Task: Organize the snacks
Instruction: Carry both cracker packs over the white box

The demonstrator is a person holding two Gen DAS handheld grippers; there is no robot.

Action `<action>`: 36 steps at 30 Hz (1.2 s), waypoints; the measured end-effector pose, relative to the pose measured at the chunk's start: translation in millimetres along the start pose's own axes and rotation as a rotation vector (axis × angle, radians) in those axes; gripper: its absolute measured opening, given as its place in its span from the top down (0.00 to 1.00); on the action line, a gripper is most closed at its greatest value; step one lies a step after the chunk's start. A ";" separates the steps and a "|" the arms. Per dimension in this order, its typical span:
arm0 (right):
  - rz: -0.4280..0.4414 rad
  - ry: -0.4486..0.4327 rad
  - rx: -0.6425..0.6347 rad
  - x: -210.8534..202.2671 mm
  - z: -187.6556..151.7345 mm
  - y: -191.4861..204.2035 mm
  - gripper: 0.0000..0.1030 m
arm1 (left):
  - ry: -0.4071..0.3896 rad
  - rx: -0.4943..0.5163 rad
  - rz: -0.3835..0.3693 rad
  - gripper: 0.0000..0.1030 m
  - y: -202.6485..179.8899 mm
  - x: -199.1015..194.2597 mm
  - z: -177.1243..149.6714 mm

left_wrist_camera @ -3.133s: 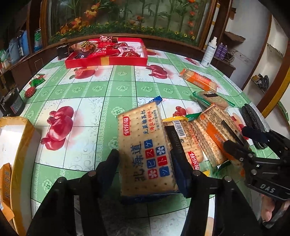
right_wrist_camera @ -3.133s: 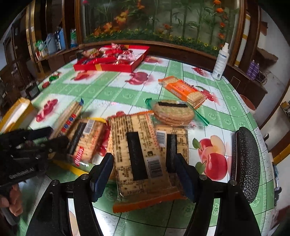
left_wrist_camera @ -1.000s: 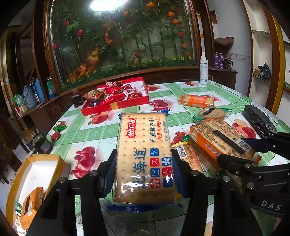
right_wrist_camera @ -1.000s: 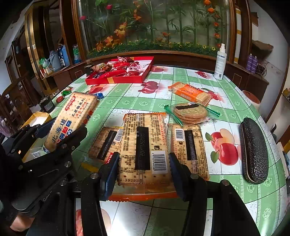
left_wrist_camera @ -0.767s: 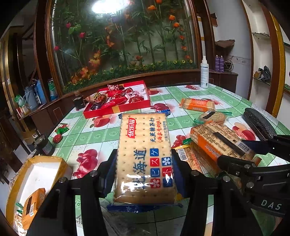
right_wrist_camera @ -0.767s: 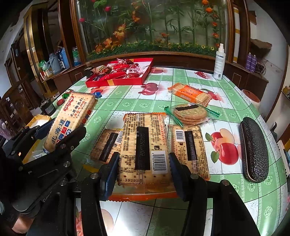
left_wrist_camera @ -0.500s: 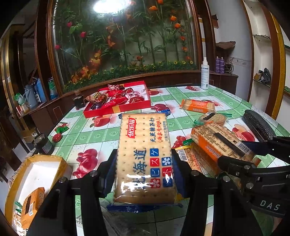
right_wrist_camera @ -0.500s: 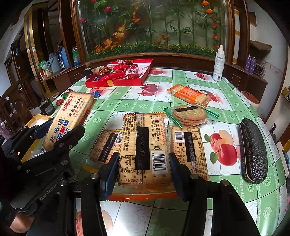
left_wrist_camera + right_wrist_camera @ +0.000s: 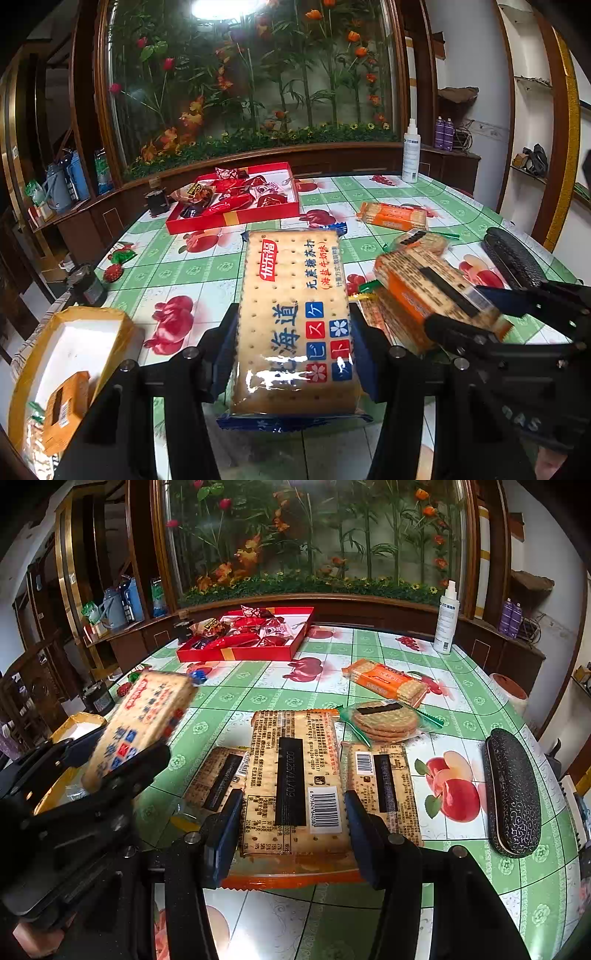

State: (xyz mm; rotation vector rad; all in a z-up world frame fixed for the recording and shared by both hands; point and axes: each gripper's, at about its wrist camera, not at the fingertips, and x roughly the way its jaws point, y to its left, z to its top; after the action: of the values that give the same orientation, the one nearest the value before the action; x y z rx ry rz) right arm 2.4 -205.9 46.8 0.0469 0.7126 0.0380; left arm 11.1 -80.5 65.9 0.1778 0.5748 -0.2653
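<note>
Pointing forward lengthwise, blue cracker pack [image 9: 293,325]

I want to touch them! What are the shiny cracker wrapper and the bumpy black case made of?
The blue-edged cracker pack in the left gripper looks wrapped in thin clear plastic film: light glares off it and the dotted crackers show through. The black case on the table seems a hard shell covered in textured faux leather or fabric, judging by its raised swirl pattern and dull sheen; I can't tell which.

A blue-edged cracker pack [image 9: 295,321] is showing a red logo "优乐福", the words "无蔗糖苏打" and large "北海道". To its right, an orange-edged cracker pack [image 9: 293,786] is displaying the stamp "D20251109" beside a barcode.
</note>
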 end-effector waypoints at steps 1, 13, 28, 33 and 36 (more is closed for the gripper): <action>0.001 -0.002 -0.001 -0.4 0.3 -0.2 0.44 | 0.001 -0.003 0.001 0.48 1.3 -3.9 -0.7; 0.100 0.004 -0.012 -15.6 -3.7 29.8 0.44 | -0.009 -0.090 0.050 0.47 53.5 -64.8 -10.1; 0.323 0.035 -0.177 -27.0 -9.1 161.6 0.44 | 0.018 -0.262 0.191 0.47 162.1 -104.8 -48.3; 0.364 0.041 -0.237 -22.0 -5.2 208.6 0.44 | 0.037 -0.333 0.234 0.47 198.7 -110.5 -64.3; 0.386 0.046 -0.255 -17.9 -2.7 231.3 0.44 | 0.053 -0.362 0.251 0.47 215.8 -112.6 -73.8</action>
State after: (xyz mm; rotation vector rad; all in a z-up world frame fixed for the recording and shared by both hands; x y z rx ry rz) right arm -17.2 24.1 69.5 -0.0611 0.7314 0.4996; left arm -53.6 164.6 87.5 -0.0944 0.6365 0.0892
